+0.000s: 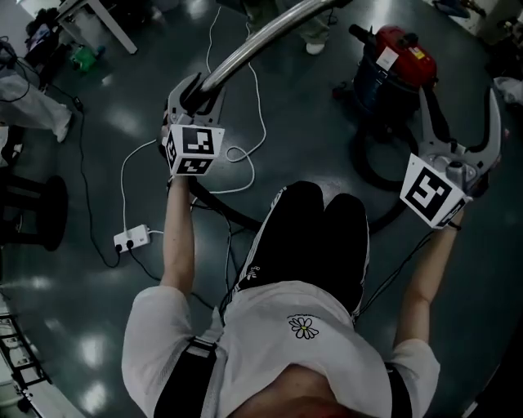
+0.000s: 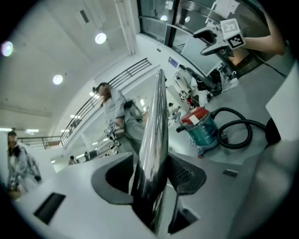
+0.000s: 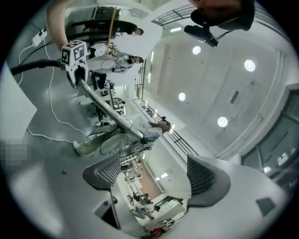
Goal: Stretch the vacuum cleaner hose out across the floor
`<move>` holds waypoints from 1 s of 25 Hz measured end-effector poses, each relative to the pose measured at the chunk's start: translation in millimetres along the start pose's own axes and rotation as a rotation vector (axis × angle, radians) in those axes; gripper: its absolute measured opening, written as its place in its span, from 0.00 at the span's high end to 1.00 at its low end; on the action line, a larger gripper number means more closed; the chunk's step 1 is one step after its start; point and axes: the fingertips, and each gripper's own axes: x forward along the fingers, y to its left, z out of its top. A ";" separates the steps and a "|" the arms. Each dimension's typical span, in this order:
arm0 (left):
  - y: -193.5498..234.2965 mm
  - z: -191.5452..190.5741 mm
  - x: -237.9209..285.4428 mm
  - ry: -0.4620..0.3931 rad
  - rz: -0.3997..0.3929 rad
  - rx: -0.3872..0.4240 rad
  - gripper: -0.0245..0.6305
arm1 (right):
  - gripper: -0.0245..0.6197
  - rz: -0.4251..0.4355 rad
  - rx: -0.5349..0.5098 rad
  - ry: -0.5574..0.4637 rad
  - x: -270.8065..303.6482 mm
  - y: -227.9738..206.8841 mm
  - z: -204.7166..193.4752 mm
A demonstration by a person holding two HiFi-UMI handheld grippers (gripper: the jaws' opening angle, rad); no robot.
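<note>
A red-and-blue vacuum cleaner stands on the dark floor at the upper right. Its black hose loops beside it and runs behind my legs toward the left. My left gripper is shut on the chrome wand, which slants up and to the right. In the left gripper view the wand fills the gap between the pads, with the vacuum cleaner and hose beyond. My right gripper is held up to the right of the vacuum, jaws spread wide and empty; its own view shows nothing between them.
A white power strip lies at the left, its white cable curling past the wand. A black stool stands at the far left, white table legs at the top left. A person's feet are near the wand's far end.
</note>
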 end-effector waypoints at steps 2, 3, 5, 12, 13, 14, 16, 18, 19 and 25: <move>11.1 -50.6 -10.1 0.088 0.021 -0.086 0.64 | 0.28 0.061 -0.034 0.062 -7.1 25.6 -24.1; 13.9 -76.2 -15.8 0.129 0.025 -0.127 0.64 | 0.28 0.098 -0.062 0.090 -10.8 42.6 -34.1; 16.9 -123.8 -24.6 0.203 0.025 -0.202 0.64 | 0.28 0.180 -0.076 0.127 -17.3 79.0 -48.6; -14.3 -262.5 -5.2 0.451 -0.020 -0.413 0.64 | 0.28 0.414 0.022 0.258 -29.3 201.3 -104.6; -23.3 -279.7 -5.1 0.497 -0.030 -0.412 0.64 | 0.28 0.444 0.018 0.277 -32.4 216.2 -111.9; -35.3 -297.6 -7.4 0.542 -0.044 -0.407 0.64 | 0.28 0.474 0.017 0.297 -36.8 229.4 -118.5; -63.2 -335.4 -15.9 0.615 -0.087 -0.399 0.64 | 0.28 0.524 0.021 0.335 -48.5 251.9 -130.5; -88.3 -370.3 -25.3 0.693 -0.131 -0.393 0.64 | 0.28 0.558 0.032 0.368 -59.1 271.0 -143.0; -98.5 -384.9 -28.2 0.733 -0.147 -0.390 0.64 | 0.28 0.574 0.035 0.385 -63.4 280.0 -150.3; -73.9 -400.0 -16.4 0.583 0.065 -0.833 0.64 | 0.28 0.702 0.062 0.494 -100.8 337.4 -191.9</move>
